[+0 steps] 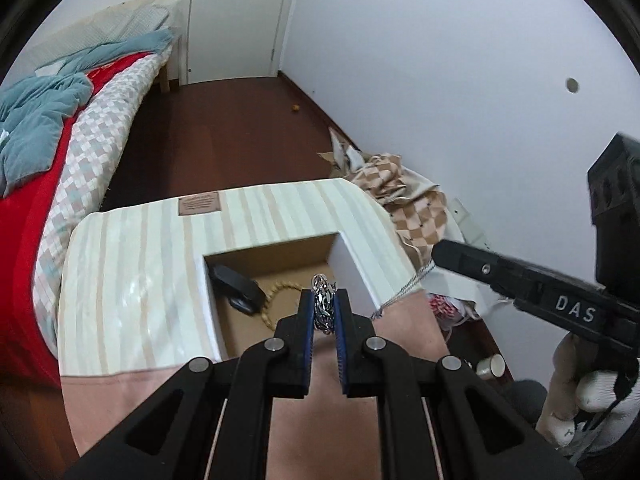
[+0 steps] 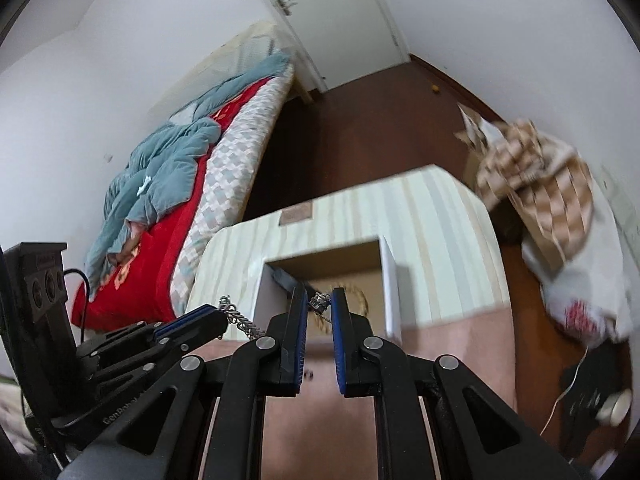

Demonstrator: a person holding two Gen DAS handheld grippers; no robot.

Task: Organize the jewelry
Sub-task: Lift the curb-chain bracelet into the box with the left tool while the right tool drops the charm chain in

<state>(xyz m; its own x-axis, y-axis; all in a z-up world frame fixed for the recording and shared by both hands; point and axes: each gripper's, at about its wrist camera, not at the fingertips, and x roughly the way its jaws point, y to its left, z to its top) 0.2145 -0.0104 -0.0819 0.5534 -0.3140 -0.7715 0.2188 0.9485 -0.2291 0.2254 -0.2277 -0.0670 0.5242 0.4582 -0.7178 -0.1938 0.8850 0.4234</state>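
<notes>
My left gripper (image 1: 324, 298) is shut on a silver chain bracelet (image 1: 323, 304), held above an open cardboard box (image 1: 280, 252) set in the striped tabletop. In the right wrist view the chain (image 2: 244, 322) stretches from the left gripper (image 2: 218, 312) to my right gripper (image 2: 319, 300), which pinches its clasp end (image 2: 320, 302). Inside the box lie a beaded bracelet (image 1: 276, 294) and a black object (image 1: 238, 284). The right gripper (image 1: 440, 252) also shows at the right of the left wrist view, with a thin chain (image 1: 404, 288) running to it.
The box sits in a striped cream surface (image 1: 132, 272) with a pink front part (image 1: 400, 320). A bed with red and blue bedding (image 1: 48, 140) is on the left. Checked cloth (image 1: 404, 200) and bags lie right by the wall. A small metal cup (image 1: 491, 366) stands low right.
</notes>
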